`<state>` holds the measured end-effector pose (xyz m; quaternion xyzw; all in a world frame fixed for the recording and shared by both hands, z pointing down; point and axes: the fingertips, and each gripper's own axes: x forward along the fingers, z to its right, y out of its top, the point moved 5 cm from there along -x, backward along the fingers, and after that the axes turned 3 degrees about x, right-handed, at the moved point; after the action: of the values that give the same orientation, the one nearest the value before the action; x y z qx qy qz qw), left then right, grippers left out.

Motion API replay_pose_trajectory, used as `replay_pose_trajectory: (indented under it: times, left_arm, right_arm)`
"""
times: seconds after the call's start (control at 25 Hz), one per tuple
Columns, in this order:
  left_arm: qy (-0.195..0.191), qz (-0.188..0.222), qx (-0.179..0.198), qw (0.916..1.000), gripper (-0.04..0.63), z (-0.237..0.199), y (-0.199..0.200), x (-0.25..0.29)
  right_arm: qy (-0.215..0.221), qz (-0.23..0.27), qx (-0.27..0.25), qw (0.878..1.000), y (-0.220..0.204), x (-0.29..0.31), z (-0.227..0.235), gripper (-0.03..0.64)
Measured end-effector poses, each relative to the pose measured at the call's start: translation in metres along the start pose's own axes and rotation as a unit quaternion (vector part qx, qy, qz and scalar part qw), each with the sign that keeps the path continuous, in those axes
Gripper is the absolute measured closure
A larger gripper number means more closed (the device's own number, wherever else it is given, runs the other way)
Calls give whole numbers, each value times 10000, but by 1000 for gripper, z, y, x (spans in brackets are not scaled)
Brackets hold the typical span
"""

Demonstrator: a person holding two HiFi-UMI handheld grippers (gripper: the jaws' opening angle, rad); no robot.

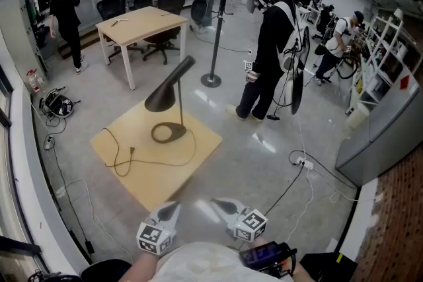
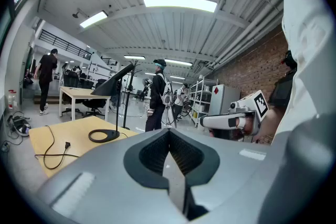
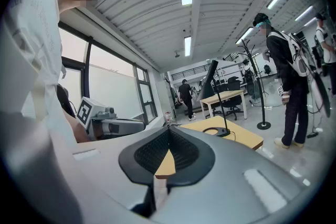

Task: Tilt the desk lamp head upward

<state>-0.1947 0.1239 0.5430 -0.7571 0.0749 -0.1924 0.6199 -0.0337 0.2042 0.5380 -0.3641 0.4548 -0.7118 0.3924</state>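
A black desk lamp stands on a low wooden table [image 1: 205,142] in the middle of the head view. Its cone head [image 1: 169,85] slopes downward over the round base [image 1: 169,133], and its cord [image 1: 125,158] loops across the tabletop. My left gripper [image 1: 172,208] and right gripper [image 1: 219,203] are both shut and empty. They are held close to my body, well short of the table. The left gripper view shows the lamp head [image 2: 114,85] beyond the shut left gripper [image 2: 169,131]. The right gripper view shows the lamp head [image 3: 211,73] far past the shut right gripper [image 3: 169,129].
A person [image 1: 274,43] stands just beyond the table on the right, beside a coat stand [image 1: 214,23]. A larger desk [image 1: 140,24] with office chairs is further back. Cables and a power strip [image 1: 303,162] lie on the floor to the right.
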Motion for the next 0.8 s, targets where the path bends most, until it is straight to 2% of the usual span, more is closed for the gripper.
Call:
replay_pose_trajectory:
  times: [0.24, 0.44, 0.8]
  left_arm:
    - [-44, 9, 85, 10000, 594, 10, 3, 17]
    - [-9, -62, 174, 9998, 594, 17, 7, 21]
    - [123, -120, 245, 9996, 594, 27, 7, 24]
  right_arm:
    - [-87, 136, -101, 9998, 10, -10, 16, 603]
    - [-75, 400, 135, 9991, 12, -17, 25, 603]
    - [-16, 245, 8, 9997, 7, -21, 31, 601]
